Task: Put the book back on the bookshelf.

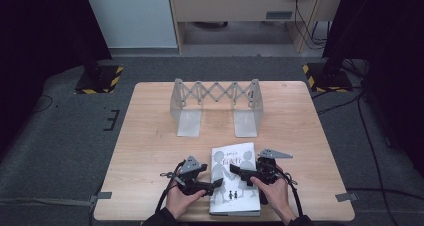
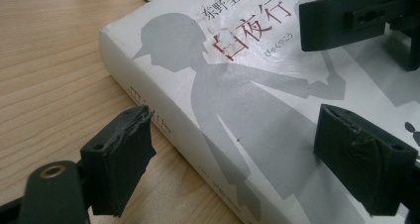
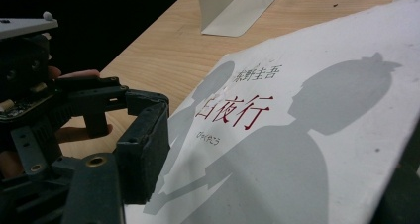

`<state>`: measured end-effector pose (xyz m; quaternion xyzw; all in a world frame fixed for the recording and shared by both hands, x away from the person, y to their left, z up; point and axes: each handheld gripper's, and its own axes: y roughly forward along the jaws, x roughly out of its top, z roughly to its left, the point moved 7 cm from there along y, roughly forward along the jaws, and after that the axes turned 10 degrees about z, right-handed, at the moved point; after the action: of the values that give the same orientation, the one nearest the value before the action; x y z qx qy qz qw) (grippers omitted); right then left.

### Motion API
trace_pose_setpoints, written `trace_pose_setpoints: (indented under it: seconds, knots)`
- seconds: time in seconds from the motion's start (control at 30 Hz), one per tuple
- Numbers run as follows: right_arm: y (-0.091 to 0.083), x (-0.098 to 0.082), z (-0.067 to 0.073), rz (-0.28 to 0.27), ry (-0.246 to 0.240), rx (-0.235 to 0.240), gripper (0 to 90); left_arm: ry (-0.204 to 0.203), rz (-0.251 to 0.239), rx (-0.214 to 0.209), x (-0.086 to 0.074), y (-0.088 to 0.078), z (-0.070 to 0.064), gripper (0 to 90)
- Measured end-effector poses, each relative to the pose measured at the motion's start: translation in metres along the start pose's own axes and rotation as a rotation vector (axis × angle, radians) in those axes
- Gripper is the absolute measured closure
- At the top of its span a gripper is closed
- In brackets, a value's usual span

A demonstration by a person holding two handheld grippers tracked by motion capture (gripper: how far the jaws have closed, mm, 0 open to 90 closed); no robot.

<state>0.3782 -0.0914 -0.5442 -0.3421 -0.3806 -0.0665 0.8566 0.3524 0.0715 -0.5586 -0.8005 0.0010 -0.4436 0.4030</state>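
A thick white book (image 1: 234, 196) with grey silhouette figures and a red title lies flat near the table's front edge. My left gripper (image 1: 216, 186) sits at the book's left side. In the left gripper view it (image 2: 237, 149) stands open: one pad (image 2: 119, 159) is beside the spine (image 2: 163, 120) and the other hovers over the cover. My right gripper (image 1: 238, 173) reaches in from the right across the cover. In the right gripper view it (image 3: 277, 174) is open over the book (image 3: 307, 135), with one pad (image 3: 146, 144) close above the cover.
A metal expanding book rack (image 1: 216, 105) with two flat feet stands at the back middle of the wooden table (image 1: 150, 136); one foot (image 3: 237, 6) is in the right gripper view. Bare wood lies between the rack and the book. Two striped stand bases (image 1: 100, 78) sit on the floor.
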Motion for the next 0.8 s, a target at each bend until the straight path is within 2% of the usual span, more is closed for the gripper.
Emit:
trace_pose_setpoints:
  seconds: [0.27, 0.47, 0.53, 0.57, 0.63, 0.8]
  knots:
    - [-0.001, 0.001, -0.004, 0.007, 0.047, -0.001, 46.1, -0.014, -0.008, -0.010, 0.000, 0.002, 0.001, 14.3]
    - [0.000, 0.000, -0.003, 0.000, 0.056, 0.007, 43.9, -0.018, -0.011, -0.015, 0.000, 0.002, 0.002, 14.2]
    - [0.001, -0.002, -0.001, 0.017, 0.077, 0.032, 44.3, -0.021, -0.020, -0.017, 0.000, 0.002, 0.002, 14.2]
    - [0.002, -0.004, 0.002, 0.025, 0.090, 0.059, 44.2, -0.022, -0.022, -0.018, 0.000, 0.002, 0.002, 14.1]
    - [0.002, -0.003, 0.006, 0.022, 0.100, 0.084, 45.2, -0.027, -0.025, -0.020, 0.000, 0.001, 0.002, 13.9]
    - [0.002, -0.003, 0.006, 0.022, 0.104, 0.086, 47.8, -0.014, -0.026, -0.010, 0.001, 0.001, 0.001, 14.3]
